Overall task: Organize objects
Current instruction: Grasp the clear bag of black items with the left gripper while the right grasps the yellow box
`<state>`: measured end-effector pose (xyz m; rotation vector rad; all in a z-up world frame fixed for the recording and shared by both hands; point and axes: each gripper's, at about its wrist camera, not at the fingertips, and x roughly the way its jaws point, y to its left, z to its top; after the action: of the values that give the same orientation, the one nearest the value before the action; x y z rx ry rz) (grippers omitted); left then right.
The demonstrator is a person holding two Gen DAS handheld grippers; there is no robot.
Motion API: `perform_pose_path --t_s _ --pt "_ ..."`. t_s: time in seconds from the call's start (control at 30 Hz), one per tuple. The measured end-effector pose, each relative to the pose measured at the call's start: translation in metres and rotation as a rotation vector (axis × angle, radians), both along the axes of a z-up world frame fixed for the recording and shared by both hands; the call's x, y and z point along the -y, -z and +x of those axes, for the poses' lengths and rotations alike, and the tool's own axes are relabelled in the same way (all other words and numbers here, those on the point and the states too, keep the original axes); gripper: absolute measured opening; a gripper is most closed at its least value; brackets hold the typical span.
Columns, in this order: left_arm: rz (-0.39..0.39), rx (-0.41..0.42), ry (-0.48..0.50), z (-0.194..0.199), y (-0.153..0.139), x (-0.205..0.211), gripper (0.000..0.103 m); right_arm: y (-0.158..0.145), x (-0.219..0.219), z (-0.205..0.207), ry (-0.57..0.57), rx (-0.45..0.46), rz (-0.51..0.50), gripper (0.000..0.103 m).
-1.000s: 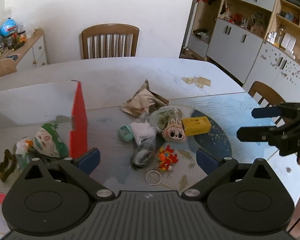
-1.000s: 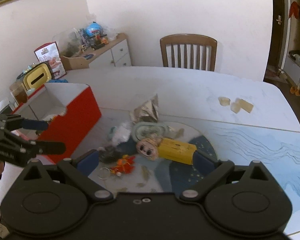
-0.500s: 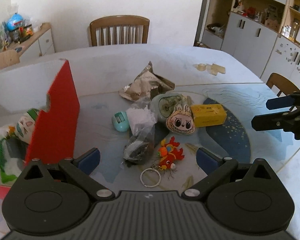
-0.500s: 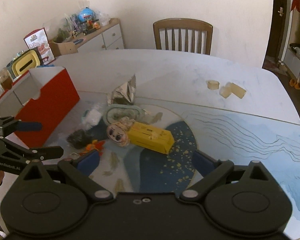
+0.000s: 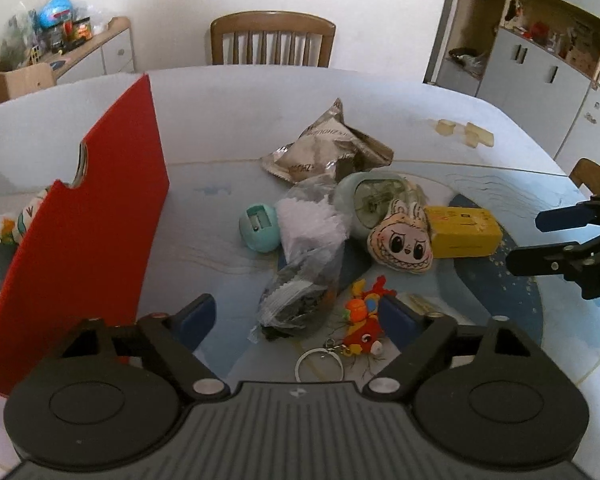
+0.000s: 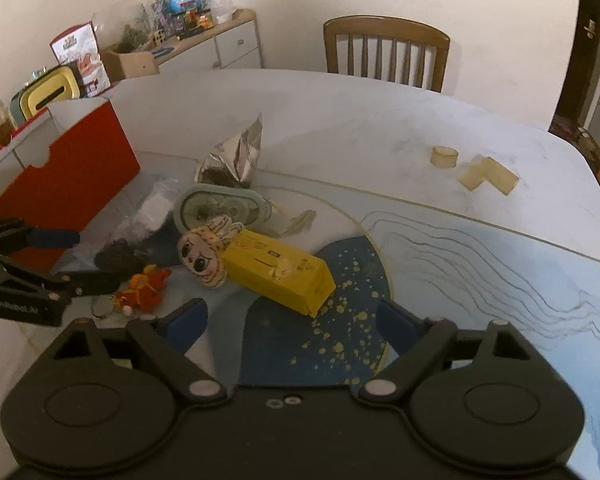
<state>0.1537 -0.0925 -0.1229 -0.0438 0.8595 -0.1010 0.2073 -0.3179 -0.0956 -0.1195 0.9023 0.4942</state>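
Observation:
A pile of small things lies on the table (image 5: 228, 92) beside a red cardboard box (image 5: 80, 240). My left gripper (image 5: 298, 316) hangs low over the pile's near side. Its jaws are closing, with a clear plastic bag of dark bits (image 5: 300, 300) and a red-orange toy on a key ring (image 5: 364, 320) between them, untouched by the pads. My right gripper (image 6: 292, 322) is also closing, just short of the yellow box (image 6: 280, 272), with nothing pressed. A plush face with ears (image 5: 402, 240), a teal oval case (image 5: 376, 196), a foil packet (image 5: 324, 152) and a small teal round thing (image 5: 258, 228) lie around.
The red box (image 6: 60, 184) holds several things and stands left of the pile. Pale tape rolls (image 6: 476, 168) lie far right. A wooden chair (image 5: 272, 40) stands behind the table. A sideboard (image 6: 204, 44) is at the back left and cupboards (image 5: 540, 60) at the right.
Both grippers have come down and closer to the pile, and their jaws have narrowed a little. The right wrist view has swung from the toy towards the yellow box.

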Motion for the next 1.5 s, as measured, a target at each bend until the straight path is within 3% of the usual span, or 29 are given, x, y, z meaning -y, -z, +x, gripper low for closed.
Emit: perform_pose_path --t_s 0.33,0.47,0.63,0.8,0.93,1.17,1.5 --pt "-0.004 -0.022 -0.007 0.008 0.002 -0.003 0.061 0.015 -0.010 0.028 -0.121 0.023 -0.045 0.078" --pt "-0.003 -0.029 -0.009 0.010 0.002 -0.004 0.058 0.017 -0.016 0.037 -0.193 0.033 -0.051 0.075" --pt "-0.005 -0.032 0.005 0.010 0.000 -0.002 0.045 0.018 -0.023 0.038 -0.265 0.037 -0.043 0.059" --pt "0.003 -0.036 0.011 0.011 0.000 0.001 0.038 0.018 -0.027 0.031 -0.291 0.058 -0.072 0.047" --pt "-0.030 -0.044 -0.008 0.011 0.000 -0.004 0.033 0.015 -0.026 0.023 -0.272 0.056 -0.068 0.036" --pt "-0.028 -0.053 -0.023 0.010 -0.003 -0.002 0.031 0.012 -0.022 0.009 -0.144 0.037 -0.027 0.031" --pt "-0.098 -0.047 -0.019 0.003 -0.017 -0.010 0.029 -0.010 -0.011 -0.022 0.020 0.028 0.032 0.028"
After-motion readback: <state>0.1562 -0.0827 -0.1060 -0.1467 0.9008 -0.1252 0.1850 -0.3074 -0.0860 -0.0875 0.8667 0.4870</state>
